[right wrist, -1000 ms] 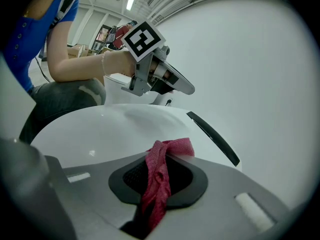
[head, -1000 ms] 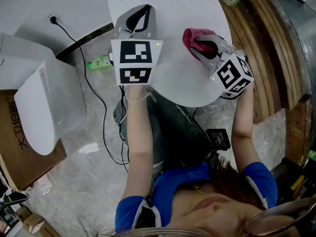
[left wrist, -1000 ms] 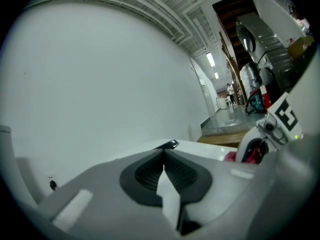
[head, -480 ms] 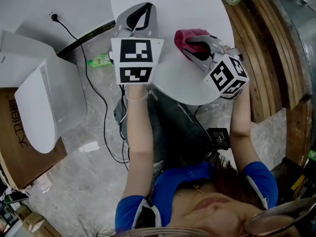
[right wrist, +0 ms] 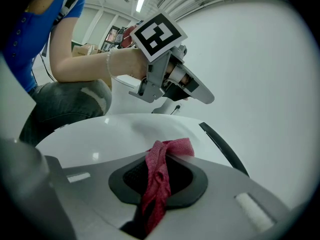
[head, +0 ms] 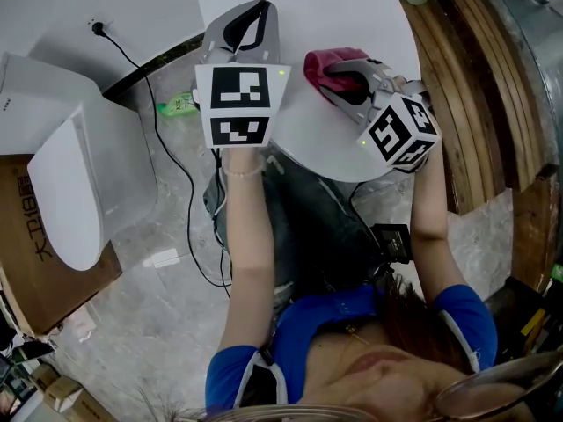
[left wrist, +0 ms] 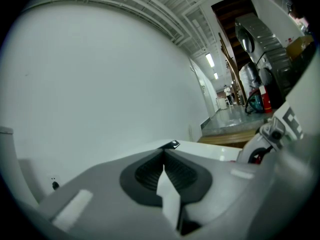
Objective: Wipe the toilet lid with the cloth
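- Left gripper (left wrist: 164,156): we found its jaws pressed together with nothing between them. In the head view it (head: 249,18) hung over the left part of the lid (head: 343,7). We could not tell whether it touched the lid.
- Right gripper (right wrist: 161,154): jaws clamped on the cloth (right wrist: 159,184). The red fabric ran bunched down the slot between the pads, and a loose end poked out past the tips.
- Head view: the right gripper (head: 341,70) pointed up and left across the lid. The cloth (head: 318,60) lay right of the lid's middle, and its free end seemed to rest on the white surface.
- The two grippers stood side by side and apart, with a strip of bare lid between them.
- Edges: the left gripper's marker cube overhung the lid's left and near rim. The right one's cube sat over the near right rim.
- Open room: the lid was bare beyond both sets of tips, up to a dark strip at its far end, and also to the right of the cloth.
- Wooden planks (head: 466,77) ran close along the lid's right side.
- On the floor (head: 176,323) to the left stood a second toilet (head: 70,174). A green bottle (head: 176,105) and a black cable (head: 167,156) lay between it and the lid.
- Count: two grippers, one cloth, two toilets, one bottle, one cable.
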A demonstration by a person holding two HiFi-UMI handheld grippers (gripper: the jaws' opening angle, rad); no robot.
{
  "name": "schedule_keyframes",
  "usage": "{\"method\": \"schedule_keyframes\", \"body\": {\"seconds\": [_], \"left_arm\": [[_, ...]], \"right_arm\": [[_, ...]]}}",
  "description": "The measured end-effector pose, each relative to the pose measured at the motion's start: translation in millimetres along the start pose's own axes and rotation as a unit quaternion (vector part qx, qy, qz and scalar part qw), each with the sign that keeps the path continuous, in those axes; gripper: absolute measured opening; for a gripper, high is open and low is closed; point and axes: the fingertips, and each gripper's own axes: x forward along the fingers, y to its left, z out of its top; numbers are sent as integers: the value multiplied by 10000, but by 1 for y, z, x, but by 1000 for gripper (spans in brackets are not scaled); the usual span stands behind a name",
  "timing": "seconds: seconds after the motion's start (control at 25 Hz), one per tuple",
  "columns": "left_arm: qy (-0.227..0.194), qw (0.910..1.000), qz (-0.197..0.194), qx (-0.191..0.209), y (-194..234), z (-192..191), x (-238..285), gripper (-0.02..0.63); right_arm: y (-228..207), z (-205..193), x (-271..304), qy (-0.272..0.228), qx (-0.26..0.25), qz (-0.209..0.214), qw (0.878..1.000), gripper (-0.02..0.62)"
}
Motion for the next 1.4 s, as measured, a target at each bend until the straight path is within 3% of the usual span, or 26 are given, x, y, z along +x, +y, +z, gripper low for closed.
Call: {"method": "schedule_keyframes", "body": {"seconds": [1.4], "left_arm": [[45,9998,210,-26,13,-2,-8,3]], "right_arm": [[31,42,22,-117,-578,497,9970,52]]}}
